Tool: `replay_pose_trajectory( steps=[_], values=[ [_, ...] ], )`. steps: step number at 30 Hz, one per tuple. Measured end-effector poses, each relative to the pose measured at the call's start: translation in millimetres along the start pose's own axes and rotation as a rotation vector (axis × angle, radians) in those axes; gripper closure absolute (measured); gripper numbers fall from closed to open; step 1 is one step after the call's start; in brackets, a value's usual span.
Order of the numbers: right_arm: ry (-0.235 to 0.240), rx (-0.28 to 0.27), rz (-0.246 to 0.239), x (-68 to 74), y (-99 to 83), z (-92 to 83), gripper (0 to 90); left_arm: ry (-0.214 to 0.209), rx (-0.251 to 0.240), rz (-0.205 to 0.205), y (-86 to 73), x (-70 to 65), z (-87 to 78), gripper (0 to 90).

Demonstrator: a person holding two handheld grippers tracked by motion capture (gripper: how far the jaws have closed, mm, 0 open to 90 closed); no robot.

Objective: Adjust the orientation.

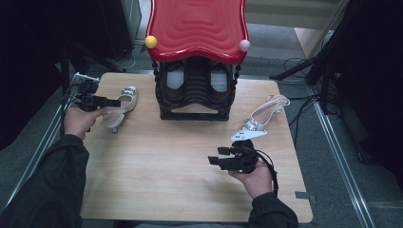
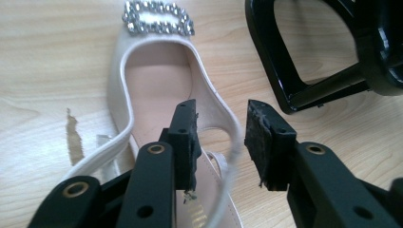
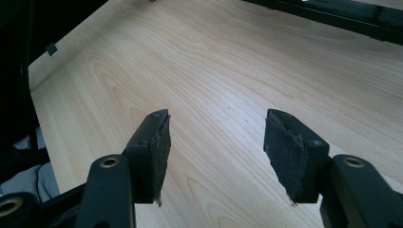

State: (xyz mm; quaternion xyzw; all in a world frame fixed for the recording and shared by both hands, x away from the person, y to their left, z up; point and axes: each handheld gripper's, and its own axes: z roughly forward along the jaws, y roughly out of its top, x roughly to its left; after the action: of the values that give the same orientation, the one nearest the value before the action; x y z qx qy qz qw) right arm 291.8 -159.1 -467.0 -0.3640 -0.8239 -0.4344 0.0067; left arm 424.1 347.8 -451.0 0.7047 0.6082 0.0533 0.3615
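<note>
Cream satin slingback shoe (image 2: 157,80) with a sparkling rhinestone buckle lying flat on the pale wood-grain table (image 1: 157,166), directly under and ahead of the left gripper (image 2: 221,126). Thin heel strap of the same shoe passing between the two black jaws, looping below them, not pressed by either pad. Jaws standing apart, no earlier picture to compare. Rubber pads (image 2: 256,137) on them rough and frayed at the edges. Black glossy curved rack (image 2: 304,61) to the right of these jaws, on the table. Small torn patch on the wood surface to their left.

Right gripper (image 3: 216,152) with jaws wide apart, nothing between them, smooth bare wood below. Second cream slingback shoe (image 1: 259,118) just beyond this gripper in the high view. Red wavy plastic top (image 1: 197,26) over the rack.
</note>
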Motion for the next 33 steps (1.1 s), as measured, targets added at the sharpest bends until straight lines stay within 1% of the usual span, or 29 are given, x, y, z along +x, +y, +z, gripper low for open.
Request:
replay_pose_trajectory(
  steps=[1,6,7,8,11,15,17,18,19,20,23,24,26,28,29,32,33],
  values=[
    [0.000,0.000,0.000,-0.2,0.0,0.0,43.2,0.003,0.002,0.007,0.8,0.4,-2.7,62.7],
    [-0.001,0.000,-0.001,-0.3,0.1,-0.3,43.2,0.021,-0.015,0.015,7.0,1.4,-12.6,59.0],
    [0.000,0.001,-0.001,-0.4,0.1,-0.3,43.2,0.024,-0.009,0.018,8.7,1.9,-14.6,58.1],
    [-0.001,0.001,-0.002,-0.5,0.1,-0.4,43.2,0.034,-0.020,0.020,9.7,2.4,-15.3,57.8],
    [-0.002,0.002,0.003,-0.9,-0.1,-0.4,43.2,0.052,-0.020,0.018,12.1,6.6,-15.7,56.0],
    [-0.005,0.003,0.000,-0.7,-1.3,-0.7,43.1,0.080,0.005,0.008,11.5,15.2,-8.0,54.9],
    [-0.010,0.003,0.007,0.1,-2.0,-1.7,43.2,0.091,0.020,0.009,10.9,19.7,-3.3,55.0],
    [-0.009,0.002,0.008,0.1,-2.2,-2.3,43.1,0.097,0.018,0.005,10.4,21.4,-0.6,55.2],
    [-0.008,0.001,0.009,0.0,-2.5,-2.9,43.1,0.096,0.020,-0.003,9.6,22.6,1.9,55.2],
    [-0.010,-0.001,0.007,-0.4,-2.8,-3.3,43.1,0.102,0.027,0.009,8.9,24.2,4.1,55.4],
    [-0.018,-0.001,0.015,-1.6,-4.1,-4.3,43.1,0.113,0.036,0.006,6.1,27.6,11.5,56.1],
    [-0.020,0.003,0.018,-1.8,-4.6,-4.8,43.1,0.110,0.042,0.003,5.2,29.0,12.9,56.2],
    [-0.026,0.000,0.018,-2.2,-5.8,-4.9,43.1,0.111,0.032,-0.002,3.3,31.2,16.8,56.9],
    [-0.028,0.004,0.023,-2.1,-7.2,-5.5,43.1,0.119,0.033,0.003,2.1,33.6,19.7,58.1],
    [-0.029,0.001,0.025,-2.2,-8.0,-5.6,43.1,0.120,0.030,-0.002,1.4,34.2,21.3,58.7],
    [-0.034,0.006,0.035,-2.4,-9.9,-7.1,43.1,0.128,0.033,-0.004,-1.7,35.9,26.9,60.9],
    [-0.037,0.005,0.035,-2.6,-10.4,-7.6,43.1,0.137,0.040,-0.003,-3.1,36.5,29.4,61.9]
  ],
)
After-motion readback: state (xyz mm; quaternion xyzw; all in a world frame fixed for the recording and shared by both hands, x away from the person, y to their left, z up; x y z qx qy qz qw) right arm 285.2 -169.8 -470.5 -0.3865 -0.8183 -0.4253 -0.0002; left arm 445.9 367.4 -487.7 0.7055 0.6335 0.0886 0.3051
